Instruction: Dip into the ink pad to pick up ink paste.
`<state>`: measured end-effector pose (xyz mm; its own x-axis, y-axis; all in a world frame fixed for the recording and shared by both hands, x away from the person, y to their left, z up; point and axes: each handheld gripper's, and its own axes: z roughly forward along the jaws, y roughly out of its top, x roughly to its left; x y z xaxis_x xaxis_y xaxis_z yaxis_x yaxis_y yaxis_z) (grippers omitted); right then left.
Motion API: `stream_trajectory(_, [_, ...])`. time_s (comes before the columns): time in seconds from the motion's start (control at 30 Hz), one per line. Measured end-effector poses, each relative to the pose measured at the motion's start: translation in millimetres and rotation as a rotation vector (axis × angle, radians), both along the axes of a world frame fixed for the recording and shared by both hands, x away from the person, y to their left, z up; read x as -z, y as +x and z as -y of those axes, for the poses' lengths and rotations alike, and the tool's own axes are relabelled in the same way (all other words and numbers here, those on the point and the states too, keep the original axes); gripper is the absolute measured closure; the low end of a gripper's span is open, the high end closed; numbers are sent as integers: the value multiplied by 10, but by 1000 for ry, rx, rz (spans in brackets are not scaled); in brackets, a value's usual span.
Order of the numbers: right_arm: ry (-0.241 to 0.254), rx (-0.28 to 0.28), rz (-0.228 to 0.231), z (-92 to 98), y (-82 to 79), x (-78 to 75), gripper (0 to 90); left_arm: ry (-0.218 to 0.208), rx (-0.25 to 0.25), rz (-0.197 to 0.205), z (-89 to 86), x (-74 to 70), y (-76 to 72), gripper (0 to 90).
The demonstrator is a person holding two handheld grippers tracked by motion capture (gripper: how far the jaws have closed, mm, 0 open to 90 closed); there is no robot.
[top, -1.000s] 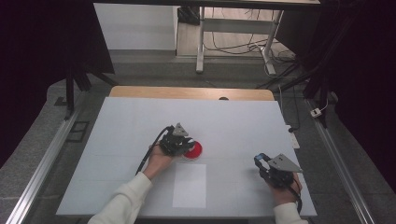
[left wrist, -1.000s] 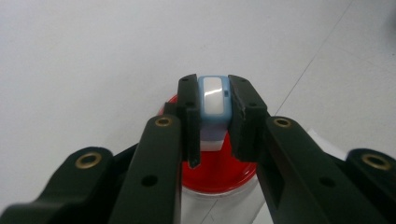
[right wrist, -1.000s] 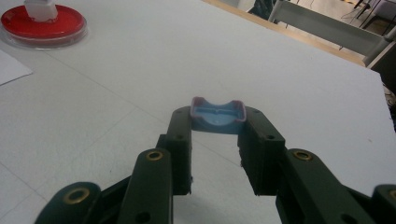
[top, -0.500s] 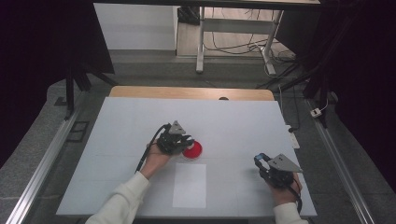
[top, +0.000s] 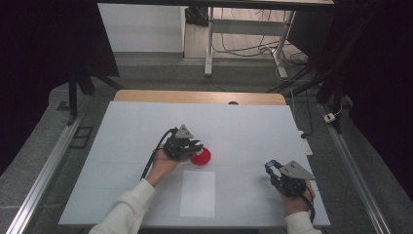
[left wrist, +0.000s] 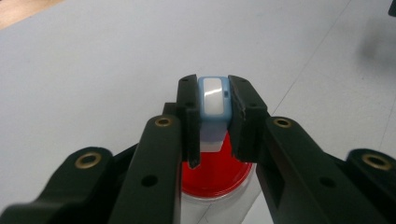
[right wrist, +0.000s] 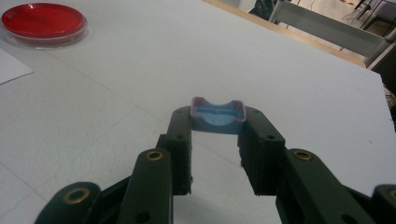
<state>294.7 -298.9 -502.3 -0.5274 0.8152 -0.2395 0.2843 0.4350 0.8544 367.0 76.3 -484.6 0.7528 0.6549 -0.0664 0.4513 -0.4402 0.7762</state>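
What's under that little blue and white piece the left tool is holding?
Below the small blue-and-white plastic piece, clamped in the left hand-held gripper, sits a round red dish. The jaws cover the dish's sides.

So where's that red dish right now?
The red dish sits near the middle of the white table in the high view, right under the left gripper, which holds a small blue-and-white piece above it.

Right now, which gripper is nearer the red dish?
Left. The left gripper is right at the red dish, above its edge; the right gripper is well off to the dish's right.
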Motion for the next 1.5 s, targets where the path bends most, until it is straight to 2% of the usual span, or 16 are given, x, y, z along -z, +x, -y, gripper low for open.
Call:
stream_trajectory(0.33, [1,-2,0,2,3,4,657,34,-7,-14,26,91,35,757])
stream_trajectory(0.6, [1,-2,0,4,4,4,657,55,-31,-12,-5,105,54,757])
stream_trajectory(0.8, [1,-2,-1,2,5,7,657,69,-29,-22,-5,135,69,757])
stream_trajectory(1.0, [2,-2,-2,2,7,9,657,64,-31,-22,-4,142,70,758])
stream_trajectory(1.5, [-3,-5,-4,-8,5,9,657,86,-31,-18,26,174,69,760])
